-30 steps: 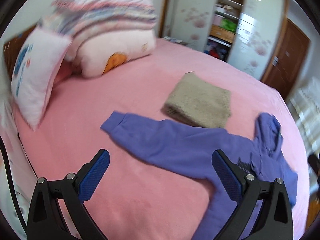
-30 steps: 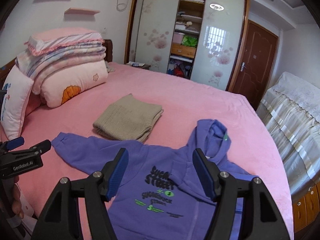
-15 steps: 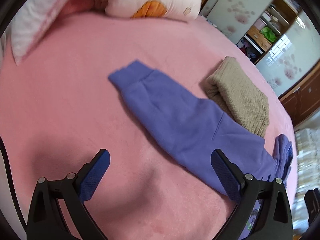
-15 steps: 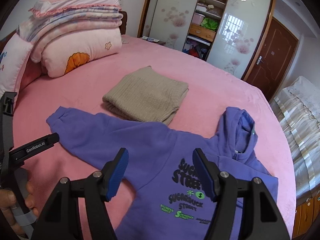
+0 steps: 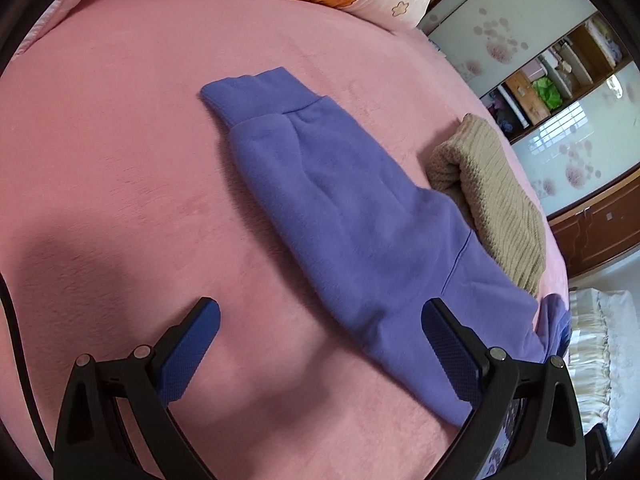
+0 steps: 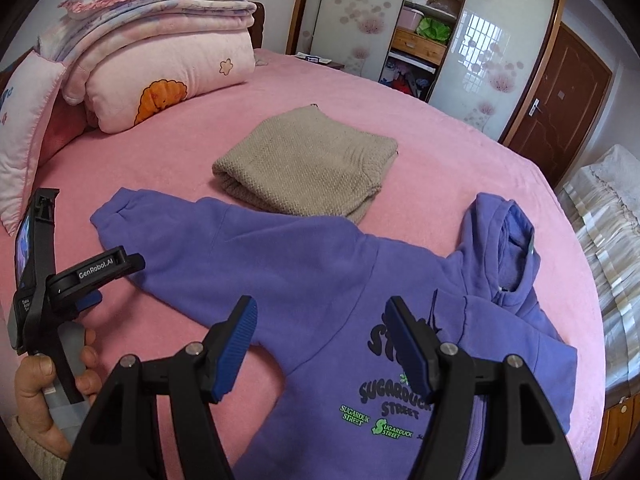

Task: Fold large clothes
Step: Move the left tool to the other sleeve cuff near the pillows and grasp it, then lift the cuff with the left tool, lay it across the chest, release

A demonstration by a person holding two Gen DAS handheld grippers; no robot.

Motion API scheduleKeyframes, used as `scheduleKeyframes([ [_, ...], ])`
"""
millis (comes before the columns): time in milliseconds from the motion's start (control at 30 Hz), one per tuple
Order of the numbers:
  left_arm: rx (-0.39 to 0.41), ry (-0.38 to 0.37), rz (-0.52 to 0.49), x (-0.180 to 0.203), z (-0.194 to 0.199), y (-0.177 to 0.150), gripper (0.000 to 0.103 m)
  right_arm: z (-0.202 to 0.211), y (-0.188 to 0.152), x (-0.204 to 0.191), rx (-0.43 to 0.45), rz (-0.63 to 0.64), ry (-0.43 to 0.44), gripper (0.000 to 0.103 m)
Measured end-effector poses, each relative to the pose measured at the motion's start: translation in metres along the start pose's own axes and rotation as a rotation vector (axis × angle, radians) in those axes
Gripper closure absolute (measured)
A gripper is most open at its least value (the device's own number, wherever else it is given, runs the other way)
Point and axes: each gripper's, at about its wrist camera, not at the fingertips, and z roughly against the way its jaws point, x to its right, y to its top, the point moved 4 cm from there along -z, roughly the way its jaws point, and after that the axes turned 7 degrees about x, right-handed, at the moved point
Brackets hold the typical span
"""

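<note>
A purple hoodie (image 6: 328, 280) lies flat, front up, on the pink bed (image 6: 460, 160), its hood (image 6: 508, 248) to the right and one sleeve (image 5: 332, 200) stretched out left. My left gripper (image 5: 320, 316) hovers open low over that sleeve near the shoulder, with the cuff (image 5: 260, 92) further ahead. It also shows at the left of the right wrist view as the left gripper (image 6: 96, 276), held by a hand (image 6: 52, 392). My right gripper (image 6: 322, 312) stands open above the hoodie's chest, just left of the black and green print (image 6: 392, 400). Neither holds anything.
A folded beige knit (image 6: 308, 168) lies just beyond the sleeve, almost touching it. Stacked quilts (image 6: 160, 40) and a pillow (image 6: 24, 140) fill the bed's head end. A wardrobe (image 6: 432, 24), a brown door (image 6: 556, 96) and a covered piece of furniture (image 6: 608, 240) stand past the bed.
Both grippers have come down closer to the hoodie. The left one has rolled and tipped downward, so the sleeve now fills its view. Both sets of jaws stay equally wide.
</note>
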Motion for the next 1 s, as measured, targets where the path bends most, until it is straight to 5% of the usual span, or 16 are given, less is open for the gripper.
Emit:
scheduleKeyframes([
  [300,0.083,-0.116,0.139,-0.011,-0.012,0.015,0.021,-0.015,-0.016,0.006,0.000,0.015,0.041,0.036],
  [433,0.044,-0.138,0.165,-0.011,-0.030,0.021,0.083,-0.024,-0.018,0.009,-0.002,0.007,0.053,0.036],
  [533,0.034,-0.140,0.211,-0.013,-0.039,0.021,0.094,-0.028,-0.021,0.015,-0.005,-0.013,0.060,0.036],
  [733,0.144,-0.134,0.096,0.027,-0.007,0.032,0.097,-0.032,-0.030,0.039,-0.020,-0.054,0.042,0.036],
  [1000,0.275,-0.318,-0.155,0.164,0.078,0.040,0.098,-0.007,-0.043,0.103,0.000,-0.165,-0.014,0.036],
])
